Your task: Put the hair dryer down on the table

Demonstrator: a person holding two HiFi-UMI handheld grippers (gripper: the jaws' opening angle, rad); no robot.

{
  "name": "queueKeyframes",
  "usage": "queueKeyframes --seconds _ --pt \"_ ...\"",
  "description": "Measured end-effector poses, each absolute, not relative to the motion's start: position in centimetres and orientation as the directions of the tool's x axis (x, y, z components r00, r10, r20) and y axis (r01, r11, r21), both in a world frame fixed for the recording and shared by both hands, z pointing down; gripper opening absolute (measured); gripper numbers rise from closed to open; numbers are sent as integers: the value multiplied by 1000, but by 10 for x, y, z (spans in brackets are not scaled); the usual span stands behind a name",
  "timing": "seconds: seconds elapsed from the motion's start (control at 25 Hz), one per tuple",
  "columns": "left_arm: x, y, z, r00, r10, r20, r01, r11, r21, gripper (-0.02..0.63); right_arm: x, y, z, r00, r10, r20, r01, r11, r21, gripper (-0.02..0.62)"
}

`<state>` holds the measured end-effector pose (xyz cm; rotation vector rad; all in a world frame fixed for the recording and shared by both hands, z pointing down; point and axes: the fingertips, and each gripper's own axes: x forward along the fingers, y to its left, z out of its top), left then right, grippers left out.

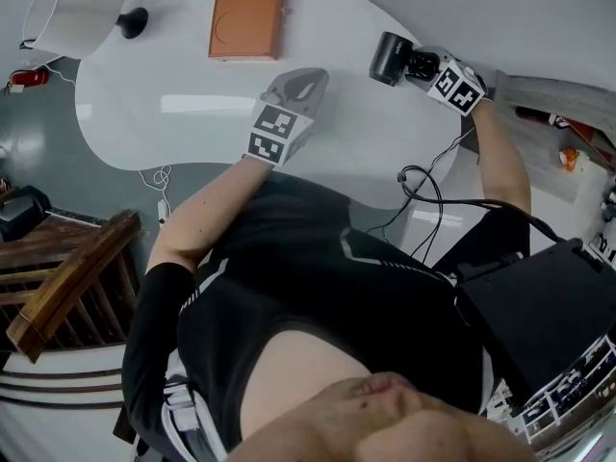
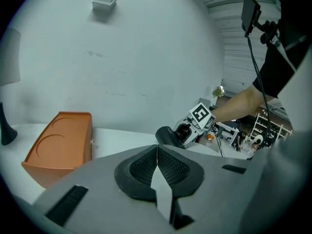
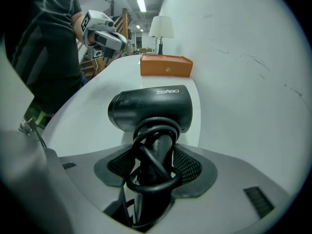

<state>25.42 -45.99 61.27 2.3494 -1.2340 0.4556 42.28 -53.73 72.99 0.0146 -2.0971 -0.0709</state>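
A white rounded surface point(image 1: 173, 104) carries an orange box point(image 1: 248, 12) at its far edge. The black hair dryer point(image 3: 151, 108) hangs over the surface's right end, its cord-wrapped handle pinched in the right claw point(image 3: 155, 164). The left claw point(image 2: 157, 165), pressed together and empty, hovers mid-surface.

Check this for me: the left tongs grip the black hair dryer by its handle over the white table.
Wrong hand. The right tongs grip the hair dryer by its handle over the white table, as the right gripper view shows. The left tongs are shut and empty.
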Motion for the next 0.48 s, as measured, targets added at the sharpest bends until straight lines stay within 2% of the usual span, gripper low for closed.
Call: queueKeyframes --seconds 0.48 --pt "248 -463 616 549 -686 477 -831 -507 228 32 412 -534 737 -499 68 864 90 996 -27 261"
